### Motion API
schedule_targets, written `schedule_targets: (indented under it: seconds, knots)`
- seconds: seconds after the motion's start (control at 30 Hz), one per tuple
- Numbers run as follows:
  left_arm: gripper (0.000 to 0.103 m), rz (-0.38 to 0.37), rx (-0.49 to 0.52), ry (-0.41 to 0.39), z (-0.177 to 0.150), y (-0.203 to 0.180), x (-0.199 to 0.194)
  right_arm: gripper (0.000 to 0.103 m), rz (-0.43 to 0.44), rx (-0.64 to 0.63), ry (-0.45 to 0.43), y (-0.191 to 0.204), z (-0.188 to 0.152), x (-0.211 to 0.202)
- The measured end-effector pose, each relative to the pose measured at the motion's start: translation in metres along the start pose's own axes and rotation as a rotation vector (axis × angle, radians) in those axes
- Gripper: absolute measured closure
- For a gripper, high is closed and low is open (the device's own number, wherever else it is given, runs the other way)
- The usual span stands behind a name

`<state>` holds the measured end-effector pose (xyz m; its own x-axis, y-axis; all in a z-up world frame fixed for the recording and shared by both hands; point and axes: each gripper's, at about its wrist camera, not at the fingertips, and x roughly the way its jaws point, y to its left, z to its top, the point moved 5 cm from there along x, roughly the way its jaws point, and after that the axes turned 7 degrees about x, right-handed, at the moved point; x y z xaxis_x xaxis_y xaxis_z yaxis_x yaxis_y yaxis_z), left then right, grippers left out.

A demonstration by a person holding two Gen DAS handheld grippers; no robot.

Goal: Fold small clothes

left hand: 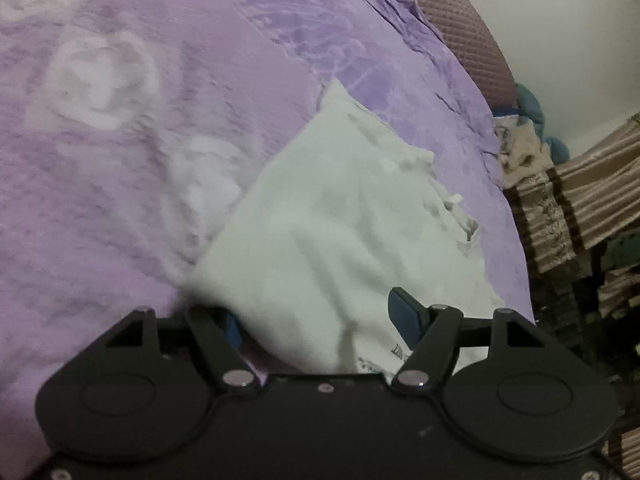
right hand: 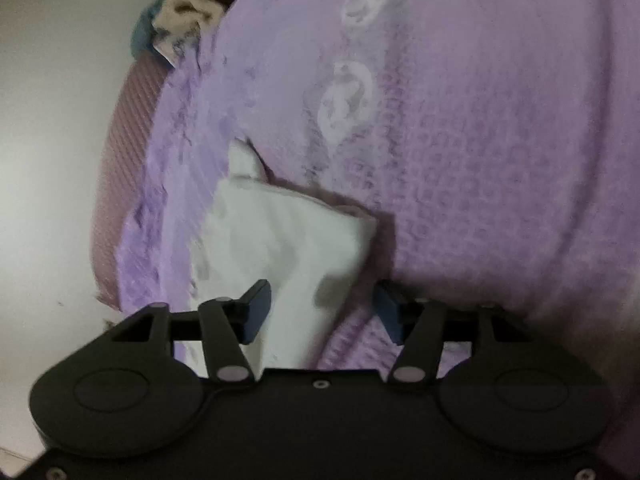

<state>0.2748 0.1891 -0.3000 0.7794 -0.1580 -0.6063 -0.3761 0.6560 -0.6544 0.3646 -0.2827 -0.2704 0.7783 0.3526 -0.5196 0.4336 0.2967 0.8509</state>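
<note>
Both claws spread wide, gripping nothing: left claw (left hand: 316, 320) and right claw (right hand: 320, 312) each straddle an edge of the white garment (left hand: 344, 216) on the purple bedspread (left hand: 120, 160). Next, I reckon: clamp both edges, lift, fold over.

A white garment (left hand: 344, 216) lies on the purple bedspread (left hand: 120, 160).

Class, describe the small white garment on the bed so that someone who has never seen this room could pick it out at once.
Start from the bed's purple bedspread, patterned with pale flowers. Near its edge, beside the wall, lies the white garment, rumpled and lying between the open fingers of both the left gripper and the right gripper. It is the only plain white cloth on the purple cover.
</note>
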Motion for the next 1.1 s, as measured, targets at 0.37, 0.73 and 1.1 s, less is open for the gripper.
schedule_targets:
  seconds: [0.37, 0.73, 1.1]
  knots:
    - [0.099, -0.151, 0.014, -0.09, 0.015, 0.005, -0.022, 0.102, 0.132, -0.168, -0.065, 0.026, -0.003, -0.015]
    - [0.102, -0.125, -0.002, -0.053, 0.015, 0.008, -0.017, 0.102, 0.054, -0.225, -0.035, 0.036, 0.008, -0.012]
    - [0.102, -0.116, 0.034, -0.171, 0.012, 0.005, -0.042, 0.103, 0.022, -0.294, -0.11, 0.033, -0.001, -0.008]
